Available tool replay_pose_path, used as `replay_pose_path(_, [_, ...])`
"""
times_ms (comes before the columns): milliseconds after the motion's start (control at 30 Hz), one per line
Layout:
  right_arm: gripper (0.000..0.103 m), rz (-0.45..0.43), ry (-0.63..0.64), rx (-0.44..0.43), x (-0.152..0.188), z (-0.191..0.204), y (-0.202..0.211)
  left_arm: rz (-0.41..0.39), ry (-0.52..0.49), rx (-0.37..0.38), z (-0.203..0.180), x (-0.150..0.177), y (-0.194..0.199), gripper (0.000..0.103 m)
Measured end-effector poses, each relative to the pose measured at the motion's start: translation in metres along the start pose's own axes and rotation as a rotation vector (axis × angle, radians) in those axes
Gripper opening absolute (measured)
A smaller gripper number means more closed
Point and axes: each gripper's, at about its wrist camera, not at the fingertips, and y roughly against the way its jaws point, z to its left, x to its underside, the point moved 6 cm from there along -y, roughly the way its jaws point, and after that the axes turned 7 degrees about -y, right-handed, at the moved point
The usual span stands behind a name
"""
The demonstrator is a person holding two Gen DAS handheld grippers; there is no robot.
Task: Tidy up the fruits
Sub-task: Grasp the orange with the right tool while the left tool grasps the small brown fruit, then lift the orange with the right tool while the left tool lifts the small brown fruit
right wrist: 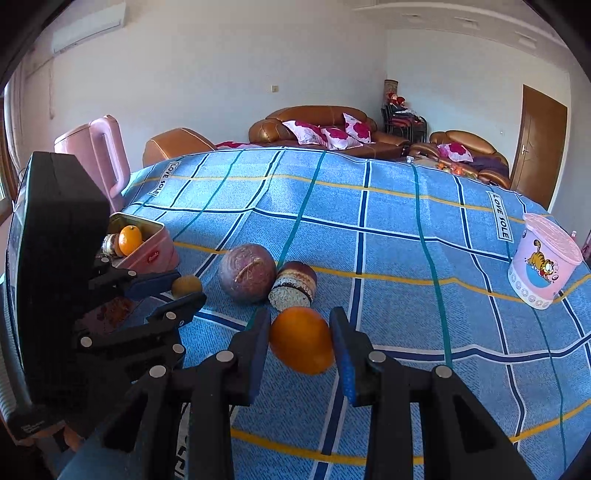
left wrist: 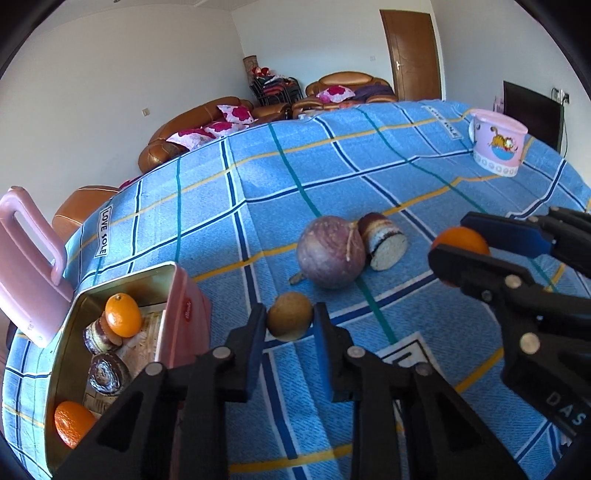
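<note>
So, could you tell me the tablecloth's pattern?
Blue tablecloth with navy, teal and yellow check lines; clearest in the right wrist view.

The right claw (right wrist: 301, 341) grips an orange (right wrist: 302, 339) just before a purple fruit (right wrist: 246, 273).

White walls (right wrist: 221, 74) fill the upper frame, with an air conditioner (right wrist: 86, 31) at upper left. Brown leather sofas (right wrist: 317, 125) with pink floral cushions (right wrist: 325, 134) line the centre background. A brown wooden door (right wrist: 539, 144) stands at right.

A home living room: brown sofas (right wrist: 317, 125) with flowery pillows (right wrist: 325, 133), wooden door (right wrist: 541, 144), table under blue checked cloth (right wrist: 388, 229).
</note>
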Motion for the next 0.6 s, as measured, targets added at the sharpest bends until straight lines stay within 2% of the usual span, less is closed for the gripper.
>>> replay_pose_path(133, [0.035,-0.022,-0.006,-0.024,-0.002,0.000,0.004,-0.050,0.028,0.033,-0.002,-0.002,0.011,0.027])
replay_pose_path(600, [0.035,-0.097,-0.002,-0.048,-0.005,0.003,0.018,-0.169,0.107,0.028,0.014,-0.003,0.033,0.027])
